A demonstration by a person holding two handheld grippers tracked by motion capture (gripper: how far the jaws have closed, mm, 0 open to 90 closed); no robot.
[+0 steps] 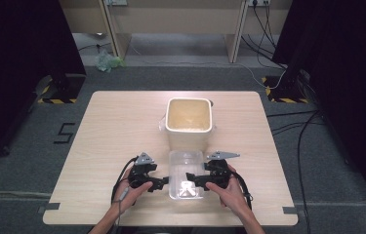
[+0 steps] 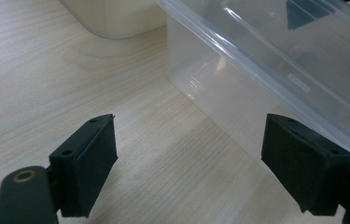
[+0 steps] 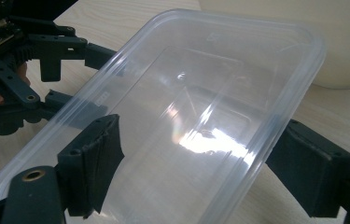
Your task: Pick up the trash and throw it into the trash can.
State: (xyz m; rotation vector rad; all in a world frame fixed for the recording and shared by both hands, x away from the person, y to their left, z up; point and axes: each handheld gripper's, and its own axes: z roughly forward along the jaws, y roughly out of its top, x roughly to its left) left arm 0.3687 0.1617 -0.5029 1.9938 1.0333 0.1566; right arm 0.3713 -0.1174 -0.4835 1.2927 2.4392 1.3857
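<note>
— High view, item one: clear plastic container (image 1: 186, 174), empty, on the worktop (image 1: 112, 126) at the near edge, just in front of a cream tub (image 1: 189, 116) of pale grain-like contents. Where do our claws stand?

— Left claw (image 1: 161, 183): spread, at the container's left wall; in the left gripper view one pad sits just under the rim, no contact that we can confirm. Right claw (image 3: 205, 175): spread, straddling the container's right rim, one pad inside, one outside.

— Step in hand?

— We judge it the approach to a grasp. Next move calls for pressing the right claw onto the rim, then steadying with the left.
</note>
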